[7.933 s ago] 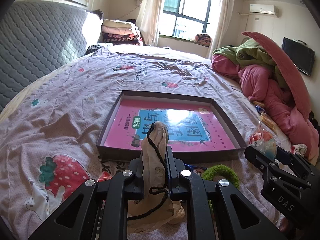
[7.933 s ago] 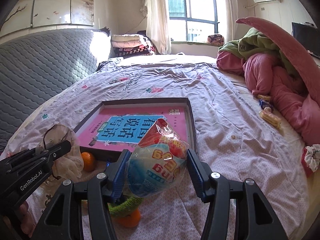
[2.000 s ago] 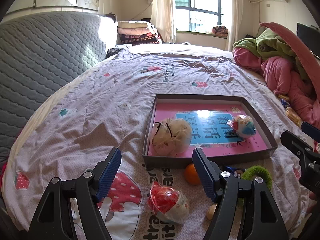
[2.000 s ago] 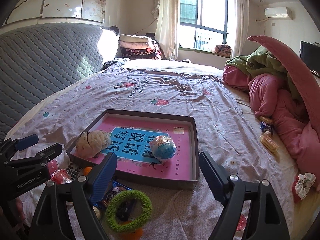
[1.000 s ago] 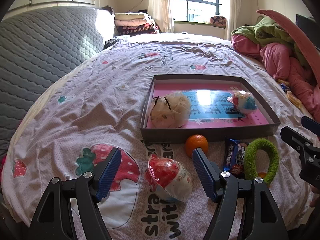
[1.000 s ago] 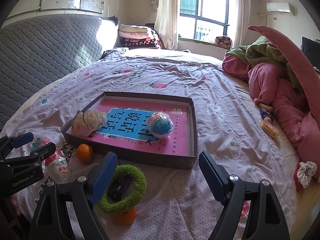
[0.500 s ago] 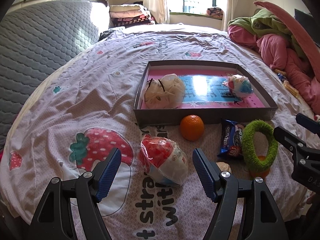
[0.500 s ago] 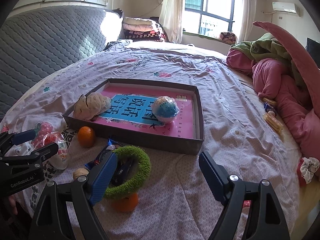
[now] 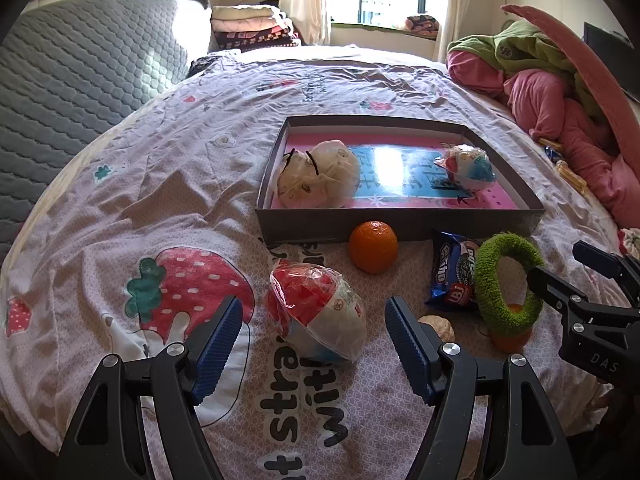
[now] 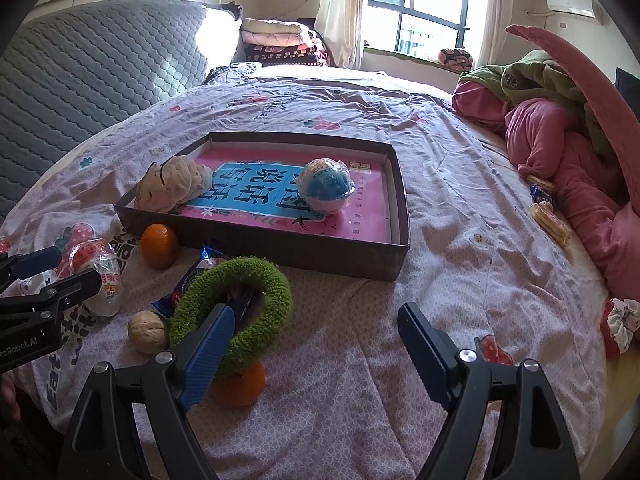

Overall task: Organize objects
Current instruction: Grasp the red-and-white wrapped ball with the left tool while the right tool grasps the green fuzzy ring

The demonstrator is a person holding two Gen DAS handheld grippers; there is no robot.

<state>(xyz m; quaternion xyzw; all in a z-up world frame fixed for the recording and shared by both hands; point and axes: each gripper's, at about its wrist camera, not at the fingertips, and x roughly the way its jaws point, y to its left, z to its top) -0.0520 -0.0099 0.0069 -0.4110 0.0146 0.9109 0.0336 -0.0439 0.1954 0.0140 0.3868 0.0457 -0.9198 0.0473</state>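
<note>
1. Plainly, our left gripper (image 9: 312, 326) was spread wide and held nothing; the red egg (image 9: 316, 314) lay on the bedsheet (image 9: 120, 184) at lower centre of the left view, right between the two blue pads (image 9: 216, 340).
2. We judged the egg's long axis to run from upper left to lower right in that frame, skewed to the line between the pads, so a close would have met its curved flanks.
3. Our right gripper (image 10: 316, 350) was also released and empty. Its left pad sat just in front of the green ring (image 10: 236, 308), lower left of the right view; whether it touched the ring we could not tell.
4. The ring stood tilted on an orange (image 10: 240, 388), with a snack pack (image 10: 192, 280) behind it and a walnut (image 10: 146, 330) to its left.
5. The tray (image 9: 400, 222) lay above centre in both views, holding a cloth pouch (image 9: 316, 174) at its left and a blue egg (image 9: 466, 168) at its right. A second orange (image 9: 373, 246) sat against its near wall.
6. We judged the left gripper nearer the red egg and the right nearer the ring; the tray lay beyond both.
</note>
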